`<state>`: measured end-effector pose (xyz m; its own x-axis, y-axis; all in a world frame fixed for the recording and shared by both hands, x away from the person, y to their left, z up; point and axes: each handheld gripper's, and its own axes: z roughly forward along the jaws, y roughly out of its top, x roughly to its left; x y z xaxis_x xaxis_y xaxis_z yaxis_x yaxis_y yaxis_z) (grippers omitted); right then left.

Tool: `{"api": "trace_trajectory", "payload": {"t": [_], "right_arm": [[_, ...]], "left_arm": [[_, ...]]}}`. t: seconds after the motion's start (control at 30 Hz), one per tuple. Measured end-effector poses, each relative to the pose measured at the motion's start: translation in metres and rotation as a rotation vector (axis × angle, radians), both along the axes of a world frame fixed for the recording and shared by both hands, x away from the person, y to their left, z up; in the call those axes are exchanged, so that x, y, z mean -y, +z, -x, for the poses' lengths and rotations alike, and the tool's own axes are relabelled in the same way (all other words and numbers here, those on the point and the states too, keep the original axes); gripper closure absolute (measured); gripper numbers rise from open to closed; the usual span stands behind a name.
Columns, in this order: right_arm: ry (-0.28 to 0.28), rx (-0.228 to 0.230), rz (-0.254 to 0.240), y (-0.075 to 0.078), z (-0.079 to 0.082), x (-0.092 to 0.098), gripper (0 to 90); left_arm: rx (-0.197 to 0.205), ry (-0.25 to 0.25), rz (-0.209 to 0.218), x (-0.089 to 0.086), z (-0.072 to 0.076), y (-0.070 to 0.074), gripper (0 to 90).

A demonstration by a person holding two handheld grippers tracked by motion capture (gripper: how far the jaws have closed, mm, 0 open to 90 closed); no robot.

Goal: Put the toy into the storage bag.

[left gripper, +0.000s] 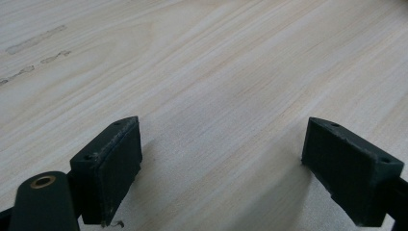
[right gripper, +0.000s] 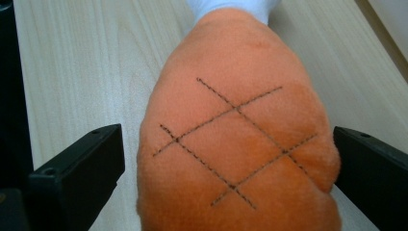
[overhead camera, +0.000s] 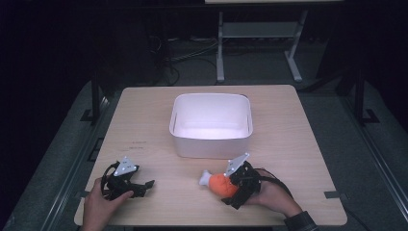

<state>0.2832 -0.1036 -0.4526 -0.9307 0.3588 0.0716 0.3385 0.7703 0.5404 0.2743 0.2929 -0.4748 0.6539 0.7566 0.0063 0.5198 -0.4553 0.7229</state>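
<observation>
An orange plush drumstick (overhead camera: 219,182) with a white bone end lies on the wooden table (overhead camera: 288,144) near its front edge, right of centre. My right gripper (overhead camera: 230,188) stands open around its thick end. In the right gripper view the stitched orange plush (right gripper: 235,134) sits between the jaws of the right gripper (right gripper: 226,159). The left jaw stands a little off it and the right jaw is at its edge. My left gripper (overhead camera: 143,187) is held low at the front left. It is open over bare wood, with nothing between the jaws of the left gripper (left gripper: 221,168).
A white rectangular bin (overhead camera: 211,144) stands open-topped in the middle of the table, just behind the toy. A faint printed mark (overhead camera: 137,143) lies on the wood left of the bin. Beyond the table are a dark floor and a desk frame (overhead camera: 220,43).
</observation>
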Motion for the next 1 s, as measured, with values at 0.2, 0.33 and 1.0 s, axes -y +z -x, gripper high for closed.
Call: {"api": "trace_trajectory", "payload": {"t": [0.2, 0.33, 1.0], "right_arm": [[0.001, 0.008, 0.012, -0.001, -0.001, 0.000, 5.7], [0.005, 0.015, 0.009, -0.001, -0.001, 0.001, 13.9], [0.012, -0.010, -0.026, 0.009, 0.001, 0.016, 26.3]], "left_arm": [[-0.002, -0.001, -0.001, 0.000, 0.000, 0.000, 13.2], [0.000, 0.000, 0.000, 0.000, 0.000, 0.000, 13.2], [0.000, -0.001, 0.000, 0.000, 0.000, 0.000, 13.2]]}}
